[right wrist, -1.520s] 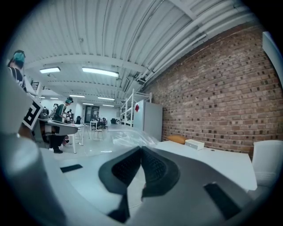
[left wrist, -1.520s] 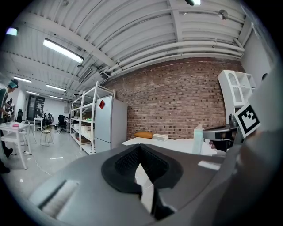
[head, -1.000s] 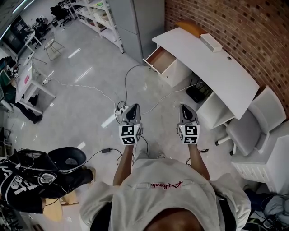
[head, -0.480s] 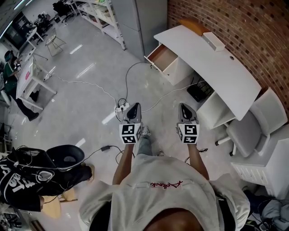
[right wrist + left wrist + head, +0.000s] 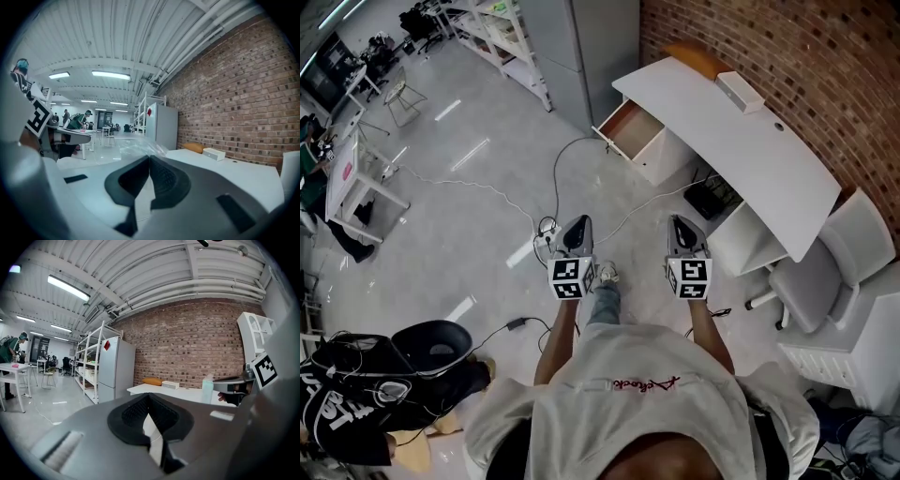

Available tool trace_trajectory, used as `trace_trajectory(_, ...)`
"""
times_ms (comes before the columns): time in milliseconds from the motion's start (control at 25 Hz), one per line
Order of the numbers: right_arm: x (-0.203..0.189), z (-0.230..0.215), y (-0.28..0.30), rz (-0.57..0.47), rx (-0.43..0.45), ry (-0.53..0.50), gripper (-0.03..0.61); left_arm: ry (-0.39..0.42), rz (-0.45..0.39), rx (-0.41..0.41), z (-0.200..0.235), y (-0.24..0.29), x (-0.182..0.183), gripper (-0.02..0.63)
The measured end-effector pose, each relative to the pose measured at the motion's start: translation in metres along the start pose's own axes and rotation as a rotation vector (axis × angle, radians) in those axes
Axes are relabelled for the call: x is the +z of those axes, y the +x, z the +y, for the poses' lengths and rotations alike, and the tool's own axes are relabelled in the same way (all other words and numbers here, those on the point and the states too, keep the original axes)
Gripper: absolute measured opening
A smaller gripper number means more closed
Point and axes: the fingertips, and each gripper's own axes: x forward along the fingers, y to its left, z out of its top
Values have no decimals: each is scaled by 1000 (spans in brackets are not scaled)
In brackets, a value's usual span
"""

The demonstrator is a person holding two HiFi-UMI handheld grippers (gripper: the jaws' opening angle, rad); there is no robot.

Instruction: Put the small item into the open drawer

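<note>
The white desk (image 5: 741,150) stands against the brick wall, and its wooden drawer (image 5: 630,125) is pulled open at the left end. I stand a few steps short of it, both grippers held out at chest height. My right gripper (image 5: 683,228) (image 5: 150,160) is shut on a small clear plastic item (image 5: 140,146), which sticks out past the jaw tips. The left gripper view shows that item (image 5: 207,390) as a pale translucent shape in front of the right gripper. My left gripper (image 5: 575,230) (image 5: 149,397) is shut, with nothing between its jaws.
Cables and a power strip (image 5: 546,228) lie on the floor between me and the drawer. A white box (image 5: 740,91) and an orange thing (image 5: 698,58) sit on the desk. A grey office chair (image 5: 811,281) is at the right, a grey cabinet (image 5: 581,42) beyond the drawer, a black chair (image 5: 436,333) at the lower left.
I have stepped a little forward over the floor; a foot now shows between the grippers. Both grippers keep the same pose, and the right one still holds the item.
</note>
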Motion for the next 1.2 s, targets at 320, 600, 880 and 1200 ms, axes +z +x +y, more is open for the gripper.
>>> trace_trajectory(320, 10, -24, 83, 12, -34, -4, 12, -6, -1, -41, 37, 84, 14, 8)
trace_trajectory(600, 37, -35, 168, 20, -49, -21, 12, -24, 4, -64, 86, 158, 34, 8)
trace_trajectory(880, 67, -46, 246, 0, -63, -33, 12, -21, -15, -80, 134, 226, 63, 8)
trace_trajectory(1200, 76, -60, 309, -10, -93, -28, 12, -5, -19, -121, 164, 289, 75, 8)
